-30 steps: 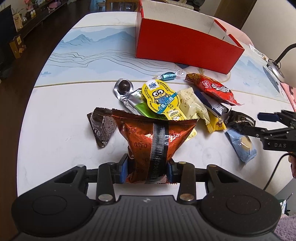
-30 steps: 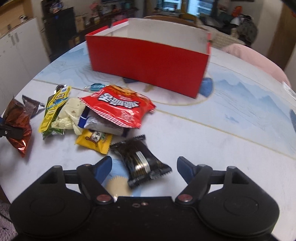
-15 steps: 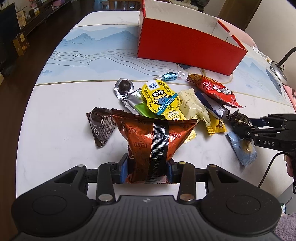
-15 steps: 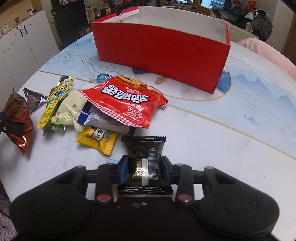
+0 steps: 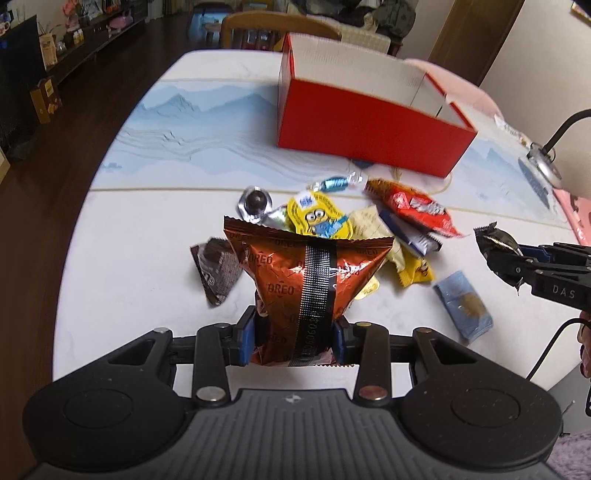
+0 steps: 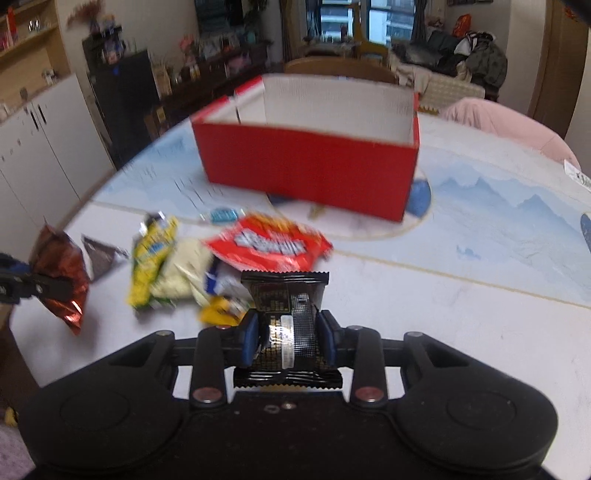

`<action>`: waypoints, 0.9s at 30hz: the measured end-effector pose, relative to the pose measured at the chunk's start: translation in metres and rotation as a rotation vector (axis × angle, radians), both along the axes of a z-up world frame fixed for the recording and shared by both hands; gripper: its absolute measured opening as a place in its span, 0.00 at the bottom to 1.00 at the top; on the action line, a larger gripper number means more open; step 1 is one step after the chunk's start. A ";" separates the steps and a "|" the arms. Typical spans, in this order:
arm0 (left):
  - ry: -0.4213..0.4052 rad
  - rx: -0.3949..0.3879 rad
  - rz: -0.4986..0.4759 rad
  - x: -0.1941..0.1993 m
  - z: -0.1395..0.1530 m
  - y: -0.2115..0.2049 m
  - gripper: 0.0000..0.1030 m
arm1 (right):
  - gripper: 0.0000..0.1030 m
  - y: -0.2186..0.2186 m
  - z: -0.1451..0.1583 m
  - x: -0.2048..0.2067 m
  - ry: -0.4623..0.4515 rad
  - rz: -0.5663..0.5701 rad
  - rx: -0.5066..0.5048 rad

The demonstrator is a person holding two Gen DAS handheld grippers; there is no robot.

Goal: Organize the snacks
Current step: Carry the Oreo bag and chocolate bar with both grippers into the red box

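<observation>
My left gripper (image 5: 295, 341) is shut on a copper-brown Oreo bag (image 5: 306, 280) and holds it above the table. My right gripper (image 6: 288, 334) is shut on a small black snack packet (image 6: 286, 317), lifted off the table; it also shows in the left wrist view (image 5: 496, 251). An open red box (image 5: 369, 125) with a white inside stands at the far side of the table; in the right wrist view the box (image 6: 310, 166) is straight ahead. A pile of snacks (image 5: 354, 225) lies between the grippers and the box.
The pile holds a red packet (image 6: 269, 245), a yellow Minions packet (image 5: 317, 219), a blue candy (image 5: 334, 183), a dark brown packet (image 5: 216, 267) and a blue packet (image 5: 463, 306). A lamp (image 5: 546, 162) stands at the right edge. A wooden chair (image 5: 273, 26) is behind the table.
My right gripper shut on the black packet and lifted it off the table. Both grippers have risen with their packets and the view now tilts toward the red box.
</observation>
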State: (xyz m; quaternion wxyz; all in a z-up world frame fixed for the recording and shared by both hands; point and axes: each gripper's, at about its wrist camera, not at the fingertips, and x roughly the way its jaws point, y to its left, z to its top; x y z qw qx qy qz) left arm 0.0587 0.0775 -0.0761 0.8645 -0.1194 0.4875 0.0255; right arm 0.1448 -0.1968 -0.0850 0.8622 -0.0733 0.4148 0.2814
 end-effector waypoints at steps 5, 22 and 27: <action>-0.038 0.012 0.009 -0.010 0.018 0.009 0.37 | 0.33 0.015 0.026 -0.008 -0.043 0.004 0.050; -0.164 0.082 0.102 -0.013 0.082 0.057 0.37 | 0.33 0.079 0.076 0.006 -0.121 0.091 0.117; -0.167 0.094 0.113 0.018 0.092 0.059 0.37 | 0.33 0.086 0.084 0.037 -0.129 0.119 0.125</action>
